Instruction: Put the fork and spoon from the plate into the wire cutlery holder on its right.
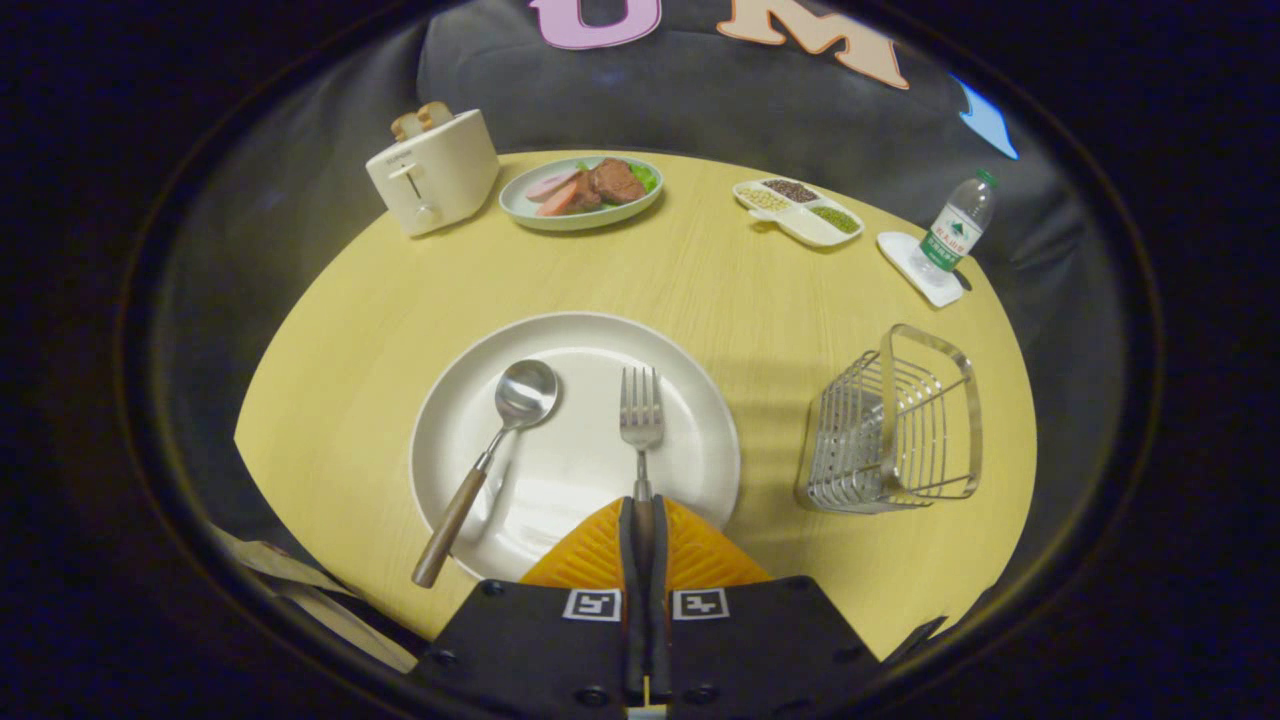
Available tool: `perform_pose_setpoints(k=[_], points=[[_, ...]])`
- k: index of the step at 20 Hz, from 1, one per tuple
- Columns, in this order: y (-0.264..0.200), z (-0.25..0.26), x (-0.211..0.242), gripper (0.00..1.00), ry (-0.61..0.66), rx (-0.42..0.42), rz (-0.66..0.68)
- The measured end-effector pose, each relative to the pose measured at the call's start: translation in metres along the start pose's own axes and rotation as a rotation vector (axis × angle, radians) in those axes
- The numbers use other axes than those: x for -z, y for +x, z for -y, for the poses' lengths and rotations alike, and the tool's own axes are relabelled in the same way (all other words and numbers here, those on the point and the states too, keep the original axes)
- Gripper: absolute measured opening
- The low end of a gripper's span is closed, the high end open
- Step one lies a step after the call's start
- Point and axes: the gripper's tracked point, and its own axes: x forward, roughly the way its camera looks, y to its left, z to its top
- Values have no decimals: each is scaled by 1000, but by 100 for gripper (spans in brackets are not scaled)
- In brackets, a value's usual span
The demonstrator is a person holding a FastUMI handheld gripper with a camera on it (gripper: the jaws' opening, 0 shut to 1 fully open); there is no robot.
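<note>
A white plate [690, 400] lies on the yellow table just ahead of my fingers. On its left half rests a spoon [495, 445] with a wooden handle that reaches over the plate's near rim. A fork [641, 415] points away from me on the plate's right half, its handle running back between my fingers. My gripper [641, 512] is shut on the fork's handle, both fingers pressed against it. To the right of the plate stands the wire cutlery holder [895, 425], with nothing visible inside.
Beyond the plate stand a cream toaster [432, 170] with toast, a green plate of food [582, 192], a divided dish of beans [798, 208] and a water bottle [957, 230] on a white coaster. The table's edge curves close behind the wire holder.
</note>
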Motion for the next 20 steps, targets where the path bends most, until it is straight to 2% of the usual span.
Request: perform_pose_setpoints(k=[12,20], points=[[-50,45,-31,5,1,25,51],[-75,106,-35,6,39,116,70]])
